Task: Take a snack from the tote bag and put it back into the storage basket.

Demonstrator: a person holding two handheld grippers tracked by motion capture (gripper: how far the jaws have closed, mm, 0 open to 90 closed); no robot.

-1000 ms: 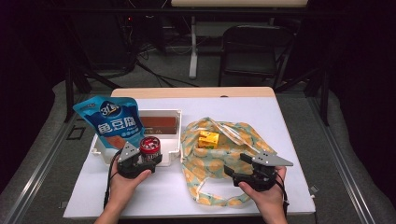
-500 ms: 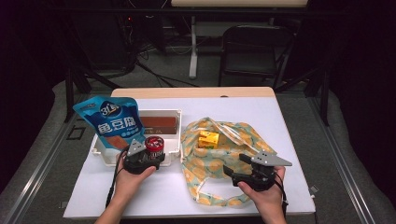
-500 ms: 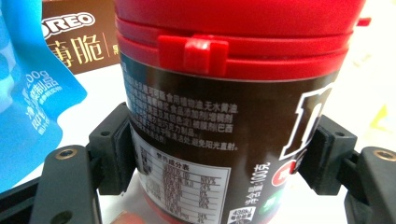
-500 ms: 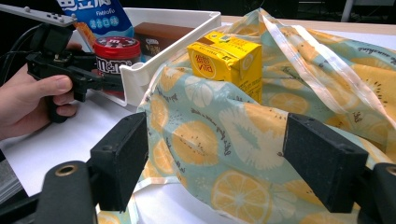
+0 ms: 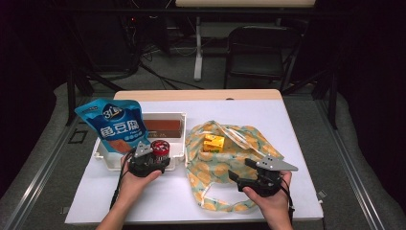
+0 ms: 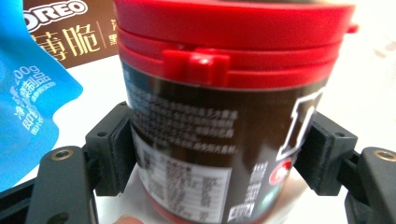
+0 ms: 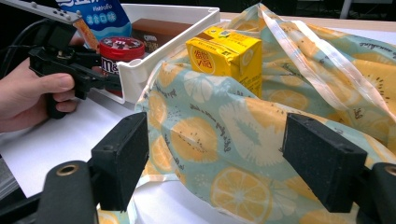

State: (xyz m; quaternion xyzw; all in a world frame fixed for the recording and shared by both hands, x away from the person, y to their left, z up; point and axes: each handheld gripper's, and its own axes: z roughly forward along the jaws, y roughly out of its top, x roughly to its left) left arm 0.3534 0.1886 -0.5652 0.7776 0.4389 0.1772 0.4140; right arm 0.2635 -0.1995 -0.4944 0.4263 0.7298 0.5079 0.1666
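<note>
A person at a white table (image 5: 297, 124) works 2 hand-held grippers. The left gripper (image 5: 152, 160) has its 2 black jaws pressed against opposite sides of a dark jar with a red lid (image 6: 224, 116), holding it upright at the front rim of a white tray (image 5: 178, 117) near the table's front-left corner; in the high view the jar's lid shows at that rim (image 5: 160, 147). In the left gripper view the lid's hinge tab faces the camera and printed labelling runs down the jar's side. A blue snack pouch (image 5: 118, 125) stands propped at the tray's left end, and a brown Oreo box (image 5: 163, 128) lies inside the tray. The right gripper (image 7: 224, 163) is spread wide with nothing between its jaws, held at the front edge of a citrus-print cloth bag (image 5: 230, 167) that lies crumpled across the table's middle toward the front-right corner. A yellow drink carton (image 7: 226, 53) sits on the bag, just beside the tray's right wall.
</note>
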